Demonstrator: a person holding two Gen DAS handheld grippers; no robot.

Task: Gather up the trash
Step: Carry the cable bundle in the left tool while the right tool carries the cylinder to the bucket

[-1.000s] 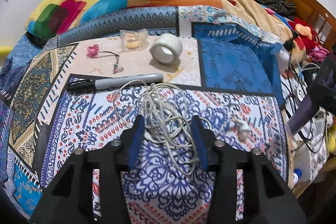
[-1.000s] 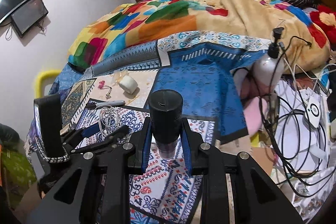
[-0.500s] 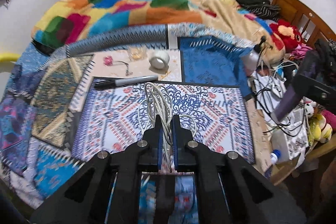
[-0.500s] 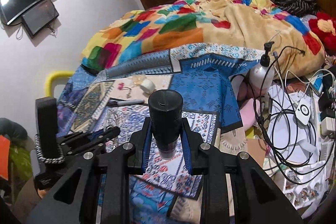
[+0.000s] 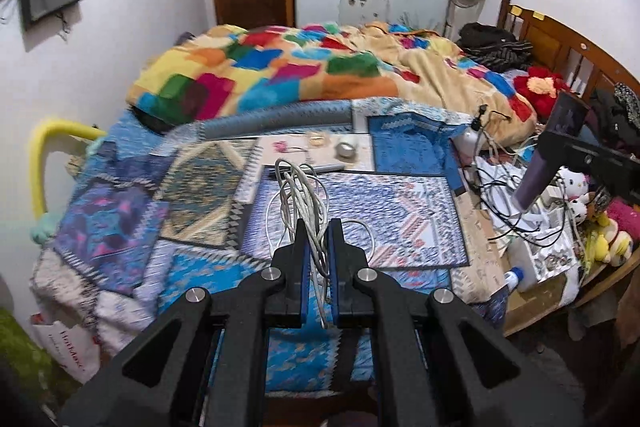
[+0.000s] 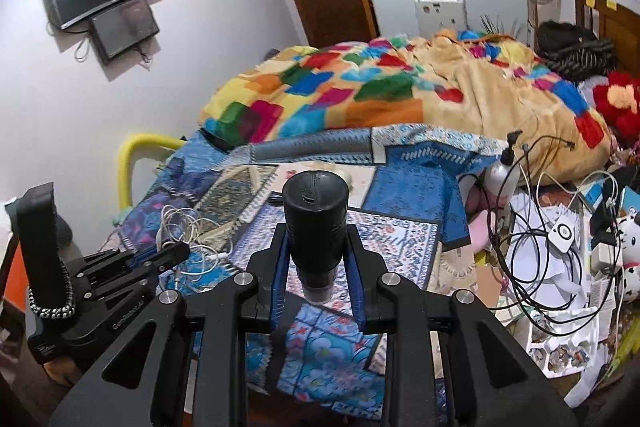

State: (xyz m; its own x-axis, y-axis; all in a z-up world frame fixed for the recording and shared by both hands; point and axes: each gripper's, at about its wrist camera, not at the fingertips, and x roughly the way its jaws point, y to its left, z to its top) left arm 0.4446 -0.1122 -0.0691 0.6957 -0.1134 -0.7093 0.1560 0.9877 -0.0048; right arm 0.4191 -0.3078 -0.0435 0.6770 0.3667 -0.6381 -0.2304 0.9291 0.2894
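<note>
Bed (image 5: pixel 120 227): covered in flat patchwork cloth, printed blue and white geometric panels; a soft, rumpled multicolour blanket (image 5: pixel 320 75) is heaped at its far end.

Right gripper (image 6: pixel 318 263): fingers part-open, blue pads clamped on a smooth dark cylindrical container (image 6: pixel 315 223), held upright above the bed's near edge.

Left gripper (image 5: pixel 318 243): fingers nearly closed, pinching a tangled bundle of thin white cable (image 5: pixel 300 195); loops stand above the fingertips, clear of the cloth, over the bed's near half.

Near the bed's middle, on a pale panel: grey marker (image 5: pixel 316 167), white tape roll (image 5: pixel 346 149), small clear wrapper (image 5: pixel 317 137).
</note>
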